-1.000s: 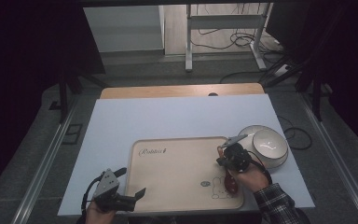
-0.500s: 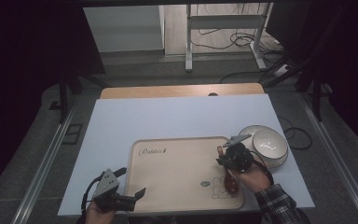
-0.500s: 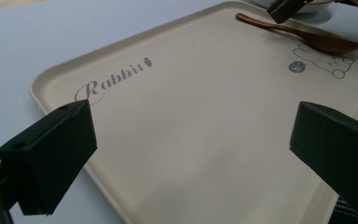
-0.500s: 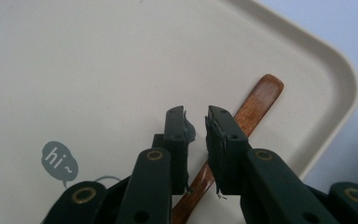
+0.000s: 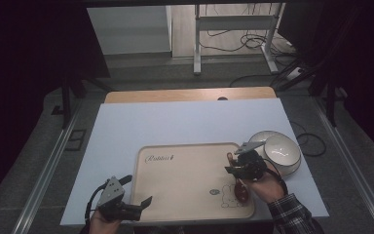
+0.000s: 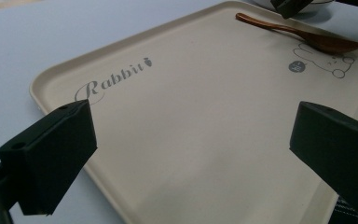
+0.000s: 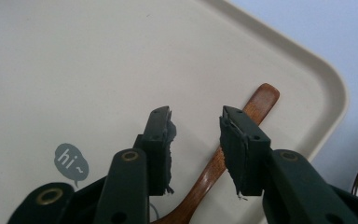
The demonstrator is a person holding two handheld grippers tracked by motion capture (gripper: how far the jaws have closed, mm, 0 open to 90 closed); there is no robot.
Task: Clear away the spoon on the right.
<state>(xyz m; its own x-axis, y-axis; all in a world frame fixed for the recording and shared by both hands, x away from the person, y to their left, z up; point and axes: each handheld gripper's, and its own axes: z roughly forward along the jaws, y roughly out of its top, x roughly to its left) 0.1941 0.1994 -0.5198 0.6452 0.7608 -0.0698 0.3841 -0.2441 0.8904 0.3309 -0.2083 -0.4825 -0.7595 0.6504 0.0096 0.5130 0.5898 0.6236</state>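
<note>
Spoon (image 7: 242,135) of glossy brown wood lies on the smooth beige tray (image 7: 307,70) beneath the right hand-held gripper (image 7: 196,135), whose jaws have just been opening.

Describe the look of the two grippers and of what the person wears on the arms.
Both are black two-jaw tools. The left gripper carries a grey three-cornered plate on top and a black cable looping behind it. The right gripper carries a grey plate too; the pads on its jaws are dark with frayed edges. The right arm has a plaid sleeve.

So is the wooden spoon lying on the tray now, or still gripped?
On the tray. The wooden spoon lies flat on the tray; the right gripper has just been opening, pads clear of it.
</note>
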